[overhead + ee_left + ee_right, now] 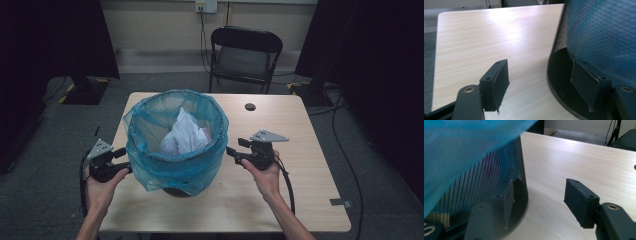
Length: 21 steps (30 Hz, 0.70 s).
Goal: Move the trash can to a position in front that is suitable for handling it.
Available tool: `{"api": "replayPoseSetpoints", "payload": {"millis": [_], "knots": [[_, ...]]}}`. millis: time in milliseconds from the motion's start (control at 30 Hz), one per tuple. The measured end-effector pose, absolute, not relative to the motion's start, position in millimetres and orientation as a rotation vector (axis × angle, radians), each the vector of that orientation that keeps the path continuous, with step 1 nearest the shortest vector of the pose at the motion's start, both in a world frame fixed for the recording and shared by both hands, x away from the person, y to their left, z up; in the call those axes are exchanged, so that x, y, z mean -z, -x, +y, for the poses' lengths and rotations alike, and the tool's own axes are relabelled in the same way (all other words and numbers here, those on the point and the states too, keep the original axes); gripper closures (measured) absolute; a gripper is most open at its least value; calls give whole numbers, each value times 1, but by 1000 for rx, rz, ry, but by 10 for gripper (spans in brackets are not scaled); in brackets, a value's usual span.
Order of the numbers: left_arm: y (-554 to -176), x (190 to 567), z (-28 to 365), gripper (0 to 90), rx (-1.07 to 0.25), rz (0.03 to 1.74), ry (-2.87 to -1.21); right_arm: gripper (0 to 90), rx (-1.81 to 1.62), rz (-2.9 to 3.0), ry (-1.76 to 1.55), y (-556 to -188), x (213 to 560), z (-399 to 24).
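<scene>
Forearms enter at the bottom of the high view, and we note a hand on each tool: the left gripper (120, 161) at lower left of centre and the right gripper (235, 154) at lower right of centre, one on either side of the mesh bin (176, 189). We find the bin standing upright at the middle of the table (300, 200), lined with a blue bag (175, 165) whose folded-over edge hangs down the outer wall; white crumpled waste (185, 134) lies inside. In the left gripper view we record both jaws standing apart with bare tabletop between them, the right-hand jaw close against the bin's dark mesh base at lower right; whether it touches, we cannot tell. In the right gripper view the jaws likewise stand apart, the left-hand one against the mesh wall under the bag's hanging edge, the other over open table at lower right. Neither tool clamps anything. We also note a black folding chair (243, 55) beyond the table at top centre, and a dark round hole (250, 106) in the tabletop near its far edge.
</scene>
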<state>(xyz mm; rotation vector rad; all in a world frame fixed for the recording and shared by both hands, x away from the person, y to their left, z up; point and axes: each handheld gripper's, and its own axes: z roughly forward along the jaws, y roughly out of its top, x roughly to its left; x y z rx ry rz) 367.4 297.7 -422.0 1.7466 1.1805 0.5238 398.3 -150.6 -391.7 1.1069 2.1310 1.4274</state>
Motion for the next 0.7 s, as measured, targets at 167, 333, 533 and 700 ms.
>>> {"api": "replayPoseSetpoints", "payload": {"millis": [167, 333, 533, 700], "knots": [[-378, 419, 295, 290, -513, 1173, -1706, 371, -1395, 2118, -1140, -413, 392, -127], [-377, 417, 279, 334, -554, 1148, -1704, 398, -1376, 2091, -1168, -414, 394, -120], [-374, 419, 281, 372, -483, 1130, -1650, 403, -1416, 2099, -1160, -412, 393, -127], [-373, 421, 272, 399, -466, 1107, -1642, 426, -1420, 2102, -1157, -410, 393, -134]]}}
